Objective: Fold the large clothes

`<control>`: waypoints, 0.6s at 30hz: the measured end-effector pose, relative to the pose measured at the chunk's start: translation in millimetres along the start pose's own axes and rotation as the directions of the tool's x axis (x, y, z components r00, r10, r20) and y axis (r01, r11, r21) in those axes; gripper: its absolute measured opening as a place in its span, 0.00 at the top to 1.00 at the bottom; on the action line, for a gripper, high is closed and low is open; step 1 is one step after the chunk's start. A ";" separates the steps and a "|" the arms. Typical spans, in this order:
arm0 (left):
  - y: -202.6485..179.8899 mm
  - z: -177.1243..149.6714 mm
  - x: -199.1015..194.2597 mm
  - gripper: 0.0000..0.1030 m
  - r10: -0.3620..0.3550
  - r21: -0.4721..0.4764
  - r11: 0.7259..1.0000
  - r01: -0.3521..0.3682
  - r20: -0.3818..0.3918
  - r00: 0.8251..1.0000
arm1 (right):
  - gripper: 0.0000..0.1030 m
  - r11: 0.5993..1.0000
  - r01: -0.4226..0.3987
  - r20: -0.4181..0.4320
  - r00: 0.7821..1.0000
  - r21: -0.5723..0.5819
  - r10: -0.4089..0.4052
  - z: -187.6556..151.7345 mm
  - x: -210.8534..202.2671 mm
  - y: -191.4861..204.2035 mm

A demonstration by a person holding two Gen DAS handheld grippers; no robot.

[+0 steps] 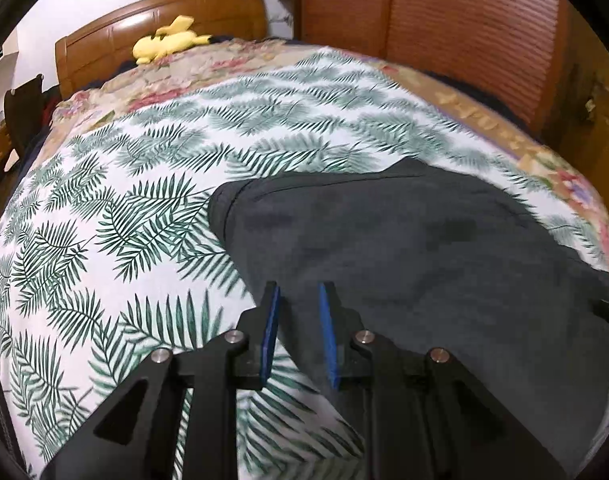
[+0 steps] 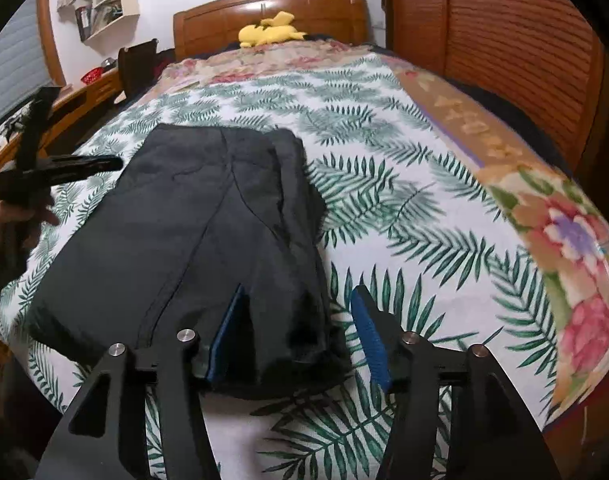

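A dark grey garment [image 2: 184, 220] lies folded lengthwise on the palm-leaf sheet [image 2: 384, 208]. My right gripper [image 2: 298, 300] hangs low over its near right corner, open wide. That corner sits between the blue pads [image 2: 366, 320], and neither pad presses on it. In the left wrist view the garment [image 1: 424, 248] fills the right side. My left gripper [image 1: 299, 292] hovers over the garment's left edge with a narrow gap between its pads and nothing gripped. The right wrist view shows the left gripper [image 2: 112, 165] from the side at the garment's far left, held by a hand [image 2: 8, 216].
The bed carries a floral quilt [image 2: 564, 240] along its right side and head. A yellow plush toy [image 2: 270, 32] lies by the wooden headboard [image 2: 264, 8]. Louvred wooden doors [image 2: 504, 40] stand close on the right. A desk [image 2: 88, 88] and chair [image 2: 136, 64] stand left.
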State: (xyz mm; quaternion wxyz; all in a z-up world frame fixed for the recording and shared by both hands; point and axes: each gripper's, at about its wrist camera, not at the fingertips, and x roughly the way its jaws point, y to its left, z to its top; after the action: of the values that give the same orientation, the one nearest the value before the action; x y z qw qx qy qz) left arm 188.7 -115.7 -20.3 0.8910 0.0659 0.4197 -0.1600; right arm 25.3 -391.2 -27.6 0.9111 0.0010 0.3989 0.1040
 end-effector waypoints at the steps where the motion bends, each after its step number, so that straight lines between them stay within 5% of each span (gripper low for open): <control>1: 3.1 1.2 6.3 0.83 0.005 -0.004 1.000 -0.005 -0.011 1.000 | 0.46 1.000 -0.012 -0.005 1.000 0.003 0.012 -1.8 2.0 -0.6; 13: 34.0 22.5 54.2 0.66 0.010 -0.082 0.997 -0.012 -0.027 1.000 | 0.42 0.999 -0.035 -0.013 0.999 0.014 0.035 -8.6 11.9 -1.1; 18: 37.0 29.0 64.4 0.61 0.009 -0.067 0.998 -0.011 -0.028 1.000 | 0.26 0.999 -0.017 -0.021 1.000 0.027 0.018 -8.5 15.7 -5.0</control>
State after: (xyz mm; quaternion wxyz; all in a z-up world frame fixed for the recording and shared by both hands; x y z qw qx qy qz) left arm 260.9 -103.0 -51.9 0.8876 0.0400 0.4369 -0.1405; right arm 30.4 -393.8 -45.3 0.9057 0.0156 0.4101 0.1065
